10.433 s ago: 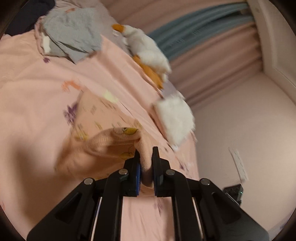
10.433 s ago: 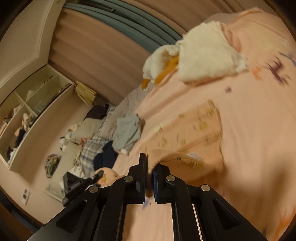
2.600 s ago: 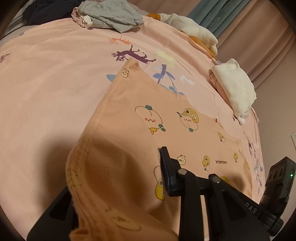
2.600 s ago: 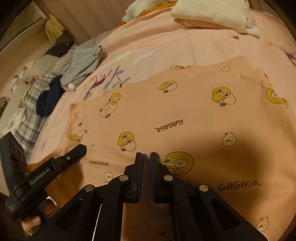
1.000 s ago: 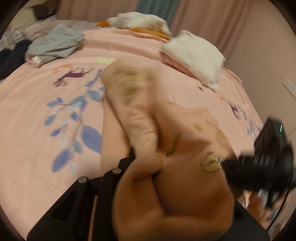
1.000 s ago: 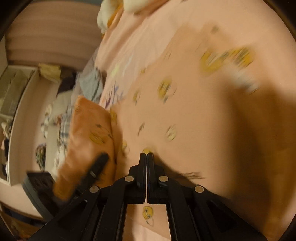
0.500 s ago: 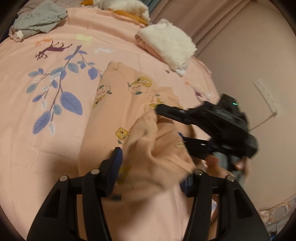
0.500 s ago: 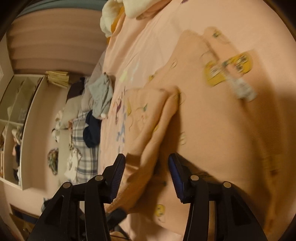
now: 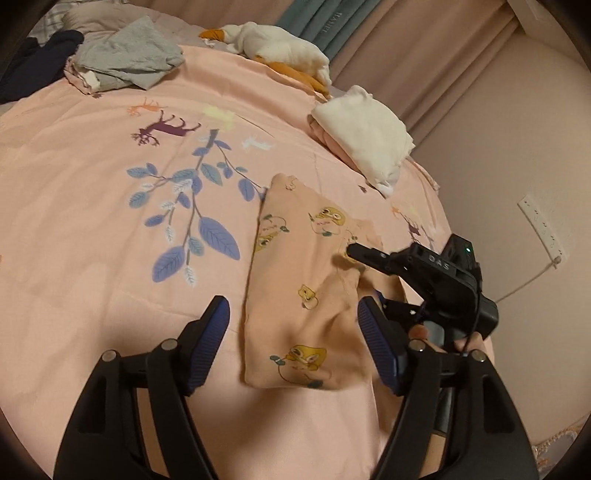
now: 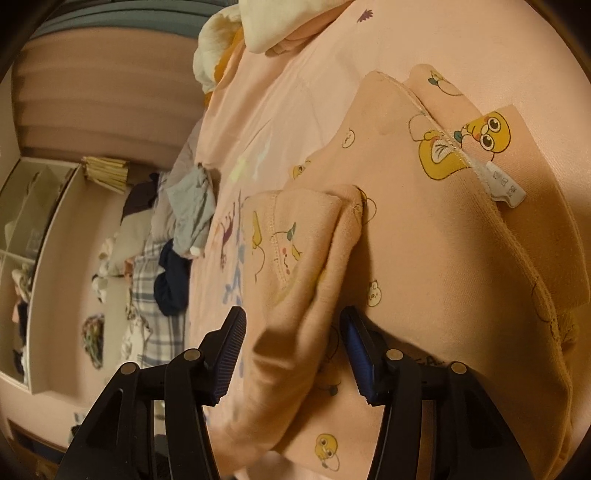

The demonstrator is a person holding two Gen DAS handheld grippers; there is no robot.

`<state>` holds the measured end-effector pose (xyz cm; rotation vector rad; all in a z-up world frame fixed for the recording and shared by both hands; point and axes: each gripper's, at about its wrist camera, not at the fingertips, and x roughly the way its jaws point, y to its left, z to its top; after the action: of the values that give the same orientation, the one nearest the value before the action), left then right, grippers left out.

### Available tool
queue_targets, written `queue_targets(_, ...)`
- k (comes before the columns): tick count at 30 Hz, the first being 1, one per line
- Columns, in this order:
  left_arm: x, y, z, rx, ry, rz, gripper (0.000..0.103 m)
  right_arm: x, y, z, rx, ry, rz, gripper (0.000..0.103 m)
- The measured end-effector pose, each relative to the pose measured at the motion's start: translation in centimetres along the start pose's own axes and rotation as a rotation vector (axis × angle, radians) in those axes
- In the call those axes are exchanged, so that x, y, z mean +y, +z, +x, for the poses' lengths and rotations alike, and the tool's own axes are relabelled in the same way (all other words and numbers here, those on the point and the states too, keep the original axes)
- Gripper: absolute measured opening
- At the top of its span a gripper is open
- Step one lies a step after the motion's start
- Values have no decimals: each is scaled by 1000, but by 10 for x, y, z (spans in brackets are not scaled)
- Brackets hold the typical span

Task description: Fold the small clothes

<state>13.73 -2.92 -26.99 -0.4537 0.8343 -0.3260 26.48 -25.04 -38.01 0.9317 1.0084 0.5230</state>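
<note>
I see both grippers, left [image 9: 291, 332] and right [image 10: 291, 343], jaws just spread, straddling the folded peach garment [image 9: 299, 295] on the bed [image 9: 92, 221], not pinching.

Garment [image 10: 424, 229] cut off at right edge, shelf contents [image 10: 22, 280] indistinct

both wrist views close, sharing peach garment [image 9: 295, 295]

On the black body of my right tool [image 9: 439, 266], seen from my left wrist camera, white letters read "DAS". The teal curtain [image 9: 325, 22] behind the bed carries a vertical word, too small to read. The white care label [image 10: 506, 186] on the peach duck-print garment [image 10: 424, 229] shows only tiny, unreadable symbols.
</note>
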Motion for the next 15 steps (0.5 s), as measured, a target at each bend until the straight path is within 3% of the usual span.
queue_targets(3,-2,-3,13,66,14,18,72,0,0,1,-11,-6,-2,54)
queue_targets(7,6,-7,19,92,23,-20,71,8,0,3,-71,-50,-75,53)
queue_targets(8,8,-7,19,94,22,-27,72,11,0,4,-92,-71,-103,45)
queue_targets(9,11,-7,20,96,28,-31,72,15,2,7,-119,-119,-141,31)
queue_targets(12,17,-5,22,97,66,-32,72,17,10,14,-140,-148,-179,14)
queue_targets(15,27,-3,27,107,92,-50,72,23,15,10,-177,-126,-201,13)
